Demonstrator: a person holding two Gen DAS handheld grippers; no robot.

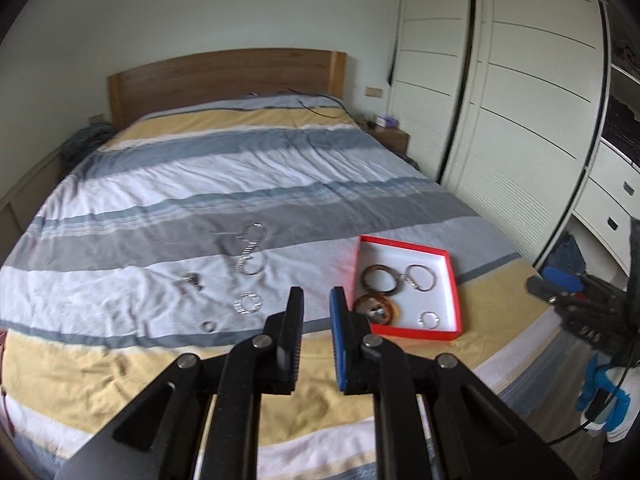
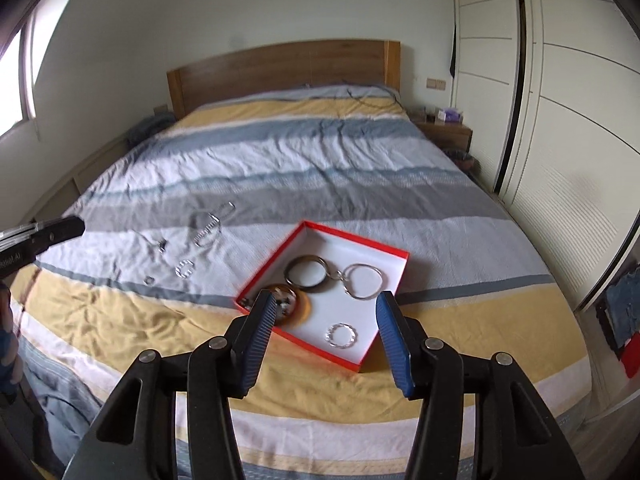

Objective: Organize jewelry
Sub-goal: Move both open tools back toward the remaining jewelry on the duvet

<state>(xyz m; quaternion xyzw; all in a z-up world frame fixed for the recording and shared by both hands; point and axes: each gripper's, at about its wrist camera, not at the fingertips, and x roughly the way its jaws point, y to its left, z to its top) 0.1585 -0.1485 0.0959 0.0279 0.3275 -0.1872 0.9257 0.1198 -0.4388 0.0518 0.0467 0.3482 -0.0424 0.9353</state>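
I am holding both grippers above a striped bed (image 2: 320, 168), and neither is carrying anything: the left gripper (image 1: 316, 312) is showing a narrow, empty gap between its jaws, while the right gripper (image 2: 326, 312) is standing about half open over the red box (image 2: 362, 362). Inside the box are lying a dark bangle (image 2: 306, 273) linked to a thin silver hoop (image 2: 363, 282), an amber bangle (image 2: 298, 310) with small pieces in it, and a small silver ring (image 2: 342, 335). Loose jewelry is waiting on the cover to the box's left: a silver chain bracelet (image 1: 250, 254), a beaded ring (image 1: 248, 303), a tiny ring (image 1: 208, 326) and a small clasp (image 1: 192, 280). Nothing is blocking the way between them. A wooden headboard (image 1: 224, 80) is closing the far end, with white wardrobe doors (image 1: 520, 120) and a nightstand (image 2: 444, 130) running along the right.
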